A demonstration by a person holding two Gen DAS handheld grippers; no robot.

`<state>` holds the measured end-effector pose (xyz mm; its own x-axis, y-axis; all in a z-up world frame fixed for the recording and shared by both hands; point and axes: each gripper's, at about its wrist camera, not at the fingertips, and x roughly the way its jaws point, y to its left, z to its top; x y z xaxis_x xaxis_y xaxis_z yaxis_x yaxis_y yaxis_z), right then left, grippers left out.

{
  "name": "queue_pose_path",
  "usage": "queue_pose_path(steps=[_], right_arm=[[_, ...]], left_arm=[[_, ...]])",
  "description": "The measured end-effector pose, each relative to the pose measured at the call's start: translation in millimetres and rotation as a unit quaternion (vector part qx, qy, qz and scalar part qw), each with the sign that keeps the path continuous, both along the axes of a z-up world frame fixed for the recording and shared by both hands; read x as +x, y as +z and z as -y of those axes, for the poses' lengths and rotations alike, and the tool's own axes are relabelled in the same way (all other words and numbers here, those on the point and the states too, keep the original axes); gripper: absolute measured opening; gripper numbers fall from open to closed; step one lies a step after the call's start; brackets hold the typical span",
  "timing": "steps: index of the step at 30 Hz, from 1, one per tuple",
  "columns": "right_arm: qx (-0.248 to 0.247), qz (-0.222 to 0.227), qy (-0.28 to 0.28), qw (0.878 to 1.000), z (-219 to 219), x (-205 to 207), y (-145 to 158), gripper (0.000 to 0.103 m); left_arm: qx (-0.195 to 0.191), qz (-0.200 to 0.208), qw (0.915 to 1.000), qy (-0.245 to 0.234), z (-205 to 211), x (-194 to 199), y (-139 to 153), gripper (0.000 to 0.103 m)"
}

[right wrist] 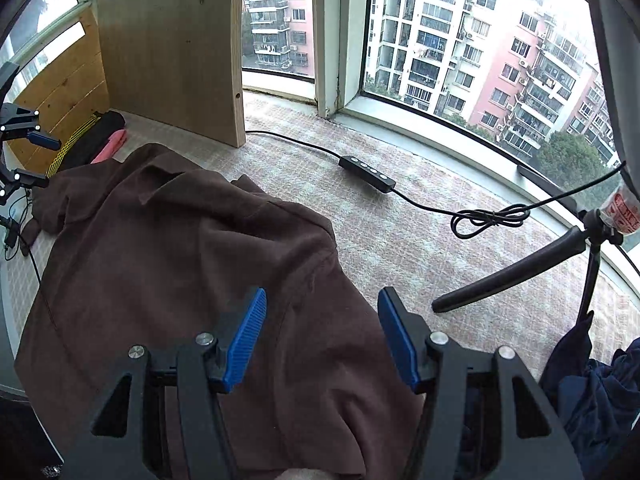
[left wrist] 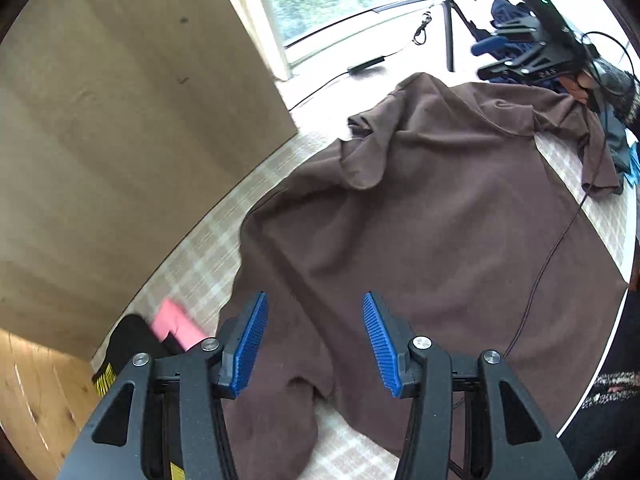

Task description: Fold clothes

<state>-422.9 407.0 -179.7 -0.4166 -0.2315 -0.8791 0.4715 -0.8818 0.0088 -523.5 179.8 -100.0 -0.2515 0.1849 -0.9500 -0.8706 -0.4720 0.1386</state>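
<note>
A large brown garment (left wrist: 420, 220) lies spread and wrinkled on a checked cloth surface (left wrist: 192, 264); it also shows in the right wrist view (right wrist: 180, 248). My left gripper (left wrist: 316, 340) is open just above the garment's near edge, holding nothing. My right gripper (right wrist: 320, 332) is open over the garment's other end, holding nothing. The right gripper also shows at the far top right of the left wrist view (left wrist: 520, 44), beyond the garment. The left gripper shows at the left edge of the right wrist view (right wrist: 24, 152).
A wooden board (left wrist: 120, 120) stands at the left. A pink item (left wrist: 176, 324) and a black bag (left wrist: 128, 344) lie beside the garment. A tripod (right wrist: 520, 268), a cable with inline controller (right wrist: 366, 168) and dark blue clothes (right wrist: 600, 392) lie near the window. A thin cable (left wrist: 552, 256) crosses the garment.
</note>
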Motion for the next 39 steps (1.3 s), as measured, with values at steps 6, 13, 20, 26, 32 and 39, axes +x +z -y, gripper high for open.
queue_pose_path(steps=[6, 13, 20, 26, 32, 39], right_arm=[[0.017, 0.025, 0.011, 0.999, 15.1, -41.0, -33.0, 0.057], [0.027, 0.034, 0.016, 0.999, 19.4, -68.4, -56.0, 0.057], [0.068, 0.007, -0.014, 0.998, 10.7, -65.6, -46.8, 0.051], [0.032, -0.002, 0.042, 0.999, 25.1, -68.1, -39.4, 0.052], [0.004, -0.004, 0.133, 0.991, 90.0, -73.3, -44.5, 0.054], [0.056, -0.024, 0.028, 0.998, 97.4, -125.2, -48.0, 0.011]], left_arm=[[-0.021, 0.002, 0.9988, -0.044, -32.7, -40.9, -54.3, 0.048], [-0.004, -0.024, 0.9977, -0.063, -68.8, -68.5, -82.7, 0.048], [0.095, -0.080, 0.9851, 0.119, -53.8, -99.2, -43.7, 0.039], [0.040, -0.062, 0.9970, 0.023, -59.1, -75.4, -66.4, 0.043], [0.028, -0.035, 0.9989, 0.012, -76.4, -84.7, -90.8, 0.043], [0.045, -0.061, 0.9955, 0.057, -55.4, -90.8, -73.8, 0.044]])
